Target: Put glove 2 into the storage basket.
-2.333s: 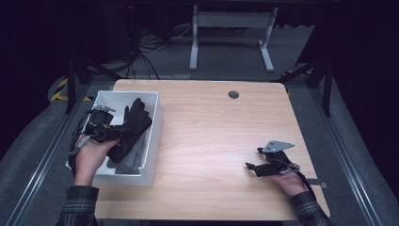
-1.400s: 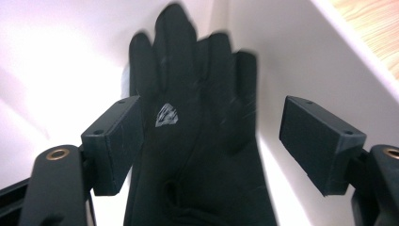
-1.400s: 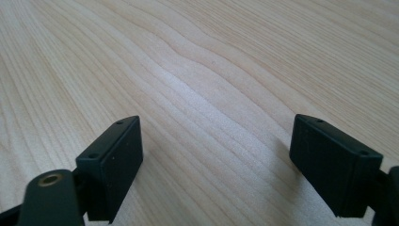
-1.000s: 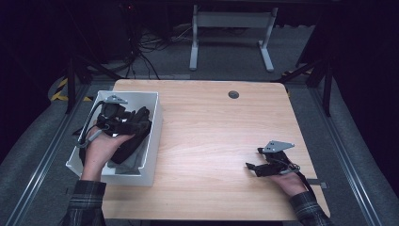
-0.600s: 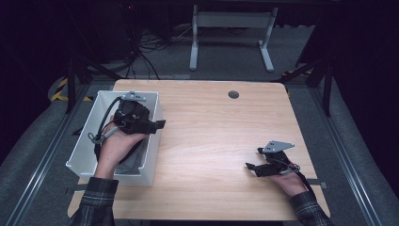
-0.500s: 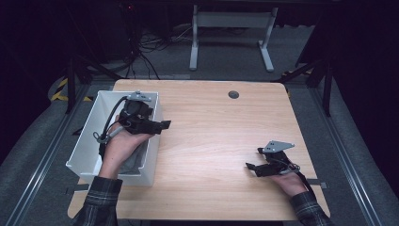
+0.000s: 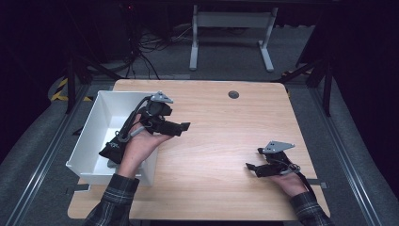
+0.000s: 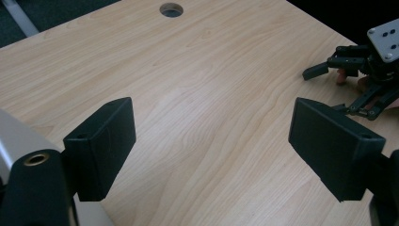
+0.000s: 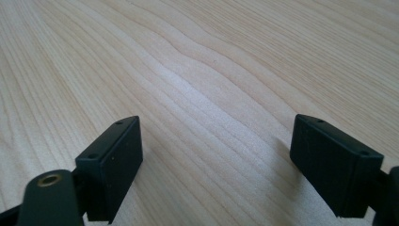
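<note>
White bin (image 7: 94, 136) emptied of dark cloth, left tongs (image 7: 184, 127) spread, now over table (image 7: 221, 141), right tongs (image 7: 250, 167) spread, unmoved

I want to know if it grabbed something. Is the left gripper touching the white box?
Cannot tell. In the high view the left gripper hangs over the white box's right rim, jaws past it above the table. No gap or contact shows plainly. Its open jaws hold nothing.
</note>
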